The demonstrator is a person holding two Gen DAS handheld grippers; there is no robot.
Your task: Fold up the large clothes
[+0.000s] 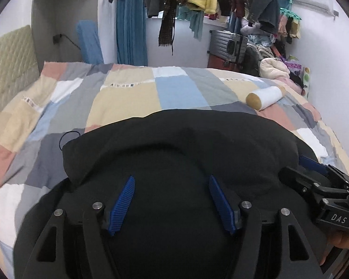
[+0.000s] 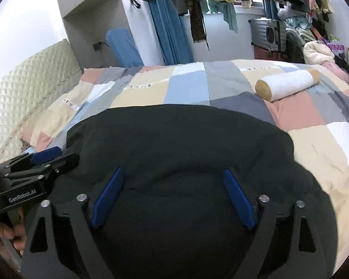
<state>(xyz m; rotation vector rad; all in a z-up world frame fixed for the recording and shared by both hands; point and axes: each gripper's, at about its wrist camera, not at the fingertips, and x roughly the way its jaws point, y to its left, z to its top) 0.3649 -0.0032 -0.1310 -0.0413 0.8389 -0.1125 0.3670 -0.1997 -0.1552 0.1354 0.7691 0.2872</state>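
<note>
Both the left gripper (image 1: 171, 179) and right gripper (image 2: 173, 172) hover spread-fingered, holding nothing, above a black garment (image 1: 174, 144) laid on the patchwork bedspread (image 1: 128, 97) for folding.

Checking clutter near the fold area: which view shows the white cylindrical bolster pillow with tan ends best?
The right wrist view: the white cylindrical bolster pillow appears larger, both tan ends visible. In the left wrist view it is smaller, its far end barely showing.
</note>
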